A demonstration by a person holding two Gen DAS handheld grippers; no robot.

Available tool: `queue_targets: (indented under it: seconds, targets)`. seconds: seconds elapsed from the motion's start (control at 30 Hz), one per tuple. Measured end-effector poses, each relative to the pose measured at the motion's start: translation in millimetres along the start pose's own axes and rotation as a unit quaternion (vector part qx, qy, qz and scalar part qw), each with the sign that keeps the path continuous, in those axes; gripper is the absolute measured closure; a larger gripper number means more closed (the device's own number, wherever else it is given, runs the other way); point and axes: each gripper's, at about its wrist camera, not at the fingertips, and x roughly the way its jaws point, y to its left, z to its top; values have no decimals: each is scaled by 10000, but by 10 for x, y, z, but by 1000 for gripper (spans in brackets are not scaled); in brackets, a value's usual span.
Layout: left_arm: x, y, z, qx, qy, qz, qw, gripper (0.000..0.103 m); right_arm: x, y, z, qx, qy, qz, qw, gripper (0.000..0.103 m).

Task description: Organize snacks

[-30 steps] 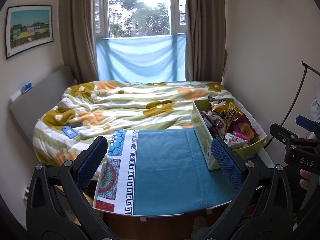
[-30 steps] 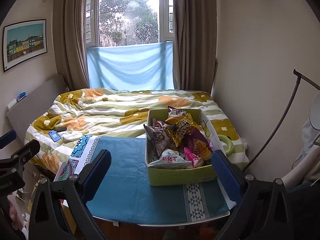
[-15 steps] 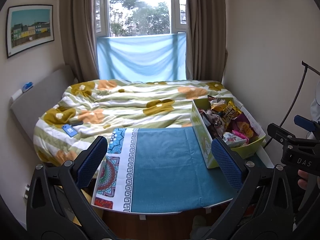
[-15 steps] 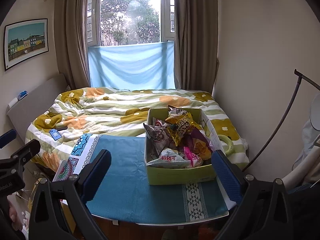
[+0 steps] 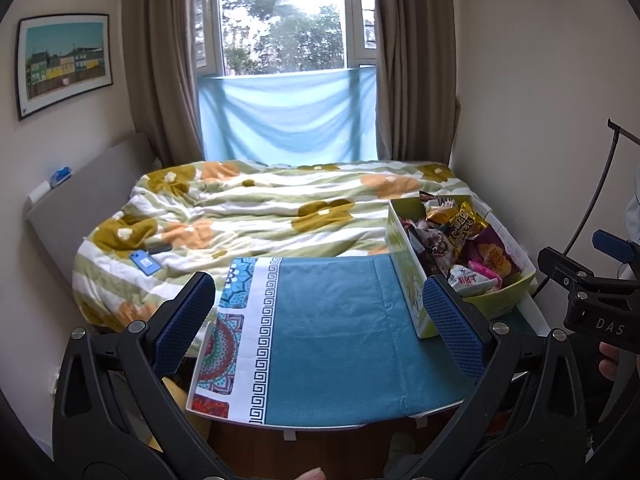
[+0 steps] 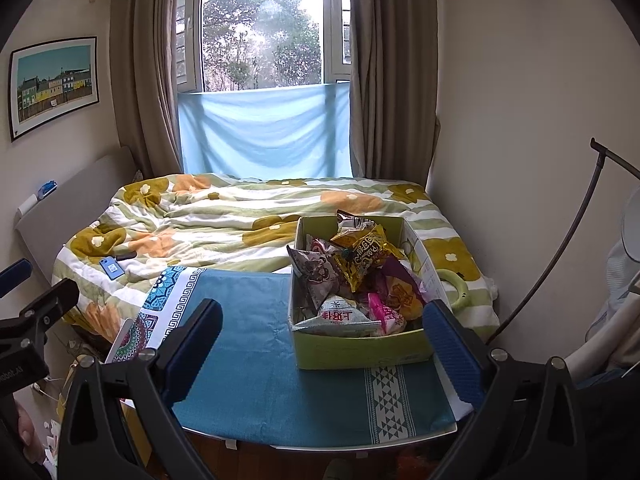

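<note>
Running lengthwise toward the bed point(image 6: 240, 216), the snack box point(image 6: 360, 346) sits on the worktop point(image 6: 256, 376); left gripper point(image 5: 320, 322) and right gripper point(image 6: 320, 336) hover wide, empty.

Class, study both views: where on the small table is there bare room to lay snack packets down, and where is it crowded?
Free: the teal cloth between the patterned white border and the green snack box, plus the strip in front of the box. Crowded: the box itself, heaped with packets. Both the left gripper and right gripper are open and empty.

left gripper point(image 5: 318, 320) fingers spread, empty | snack box point(image 5: 408, 276) right on teal cloth point(image 5: 340, 320)
</note>
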Motion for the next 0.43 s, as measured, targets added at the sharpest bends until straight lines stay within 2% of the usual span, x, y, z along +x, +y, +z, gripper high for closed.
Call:
queue_targets:
  seconds: [0.23,0.43]
  targets:
    - [-18,-39,38,-33,-100,-182,9998,0,17,-77,-29,6,16,-37,10000,3]
    - [-1,-103,45,54,-208,-83,9997,0,61,-79,-30,11,81,-38,10000,3]
